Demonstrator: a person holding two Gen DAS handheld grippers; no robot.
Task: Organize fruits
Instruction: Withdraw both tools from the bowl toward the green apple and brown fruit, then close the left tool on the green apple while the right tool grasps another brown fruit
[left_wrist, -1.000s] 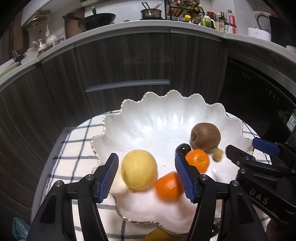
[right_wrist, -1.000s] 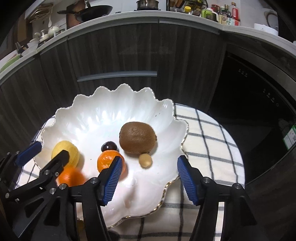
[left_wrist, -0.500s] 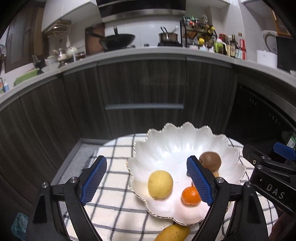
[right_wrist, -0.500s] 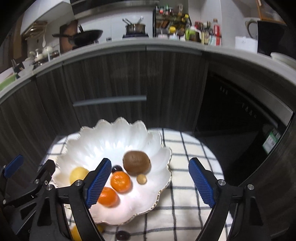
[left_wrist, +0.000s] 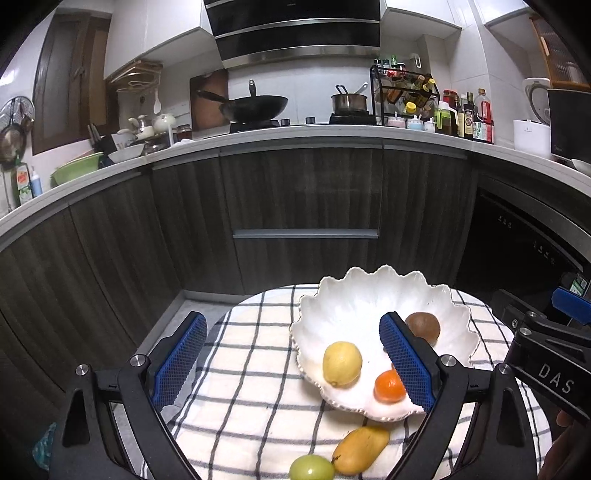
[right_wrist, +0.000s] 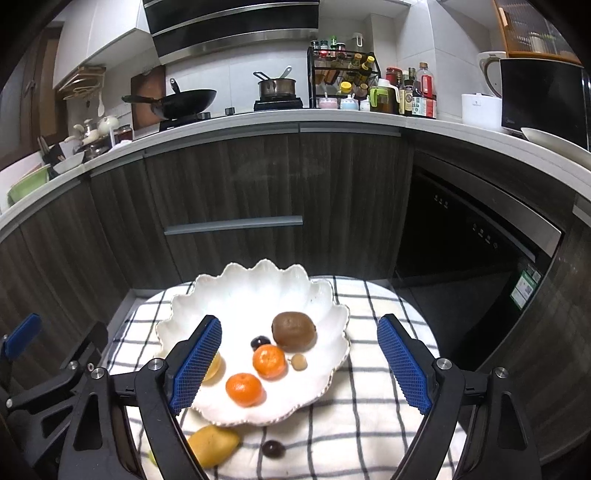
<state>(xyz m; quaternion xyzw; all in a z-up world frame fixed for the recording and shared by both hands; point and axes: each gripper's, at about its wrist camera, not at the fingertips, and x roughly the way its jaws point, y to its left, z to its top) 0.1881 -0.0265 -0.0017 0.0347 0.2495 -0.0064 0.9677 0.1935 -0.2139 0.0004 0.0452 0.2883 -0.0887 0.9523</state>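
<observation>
Both the left gripper (left_wrist: 291, 363) and right gripper (right_wrist: 299, 363) hang wide open and empty above the scalloped white bowl (right_wrist: 236, 291), which holds a lemon (left_wrist: 342, 364), kiwi (right_wrist: 293, 331), two mandarins (right_wrist: 269, 361) and possibly a dark grape (right_wrist: 260, 342). A mango (left_wrist: 360, 449) lies just outside the bowl's near rim.

A home kitchen is shown: a wok (right_wrist: 184, 101) and saucepan (right_wrist: 277, 86) are set on the hob (right_wrist: 236, 109); above it an extractor hood (right_wrist: 236, 31) is mounted, right of it a spice rack (right_wrist: 343, 79).
</observation>
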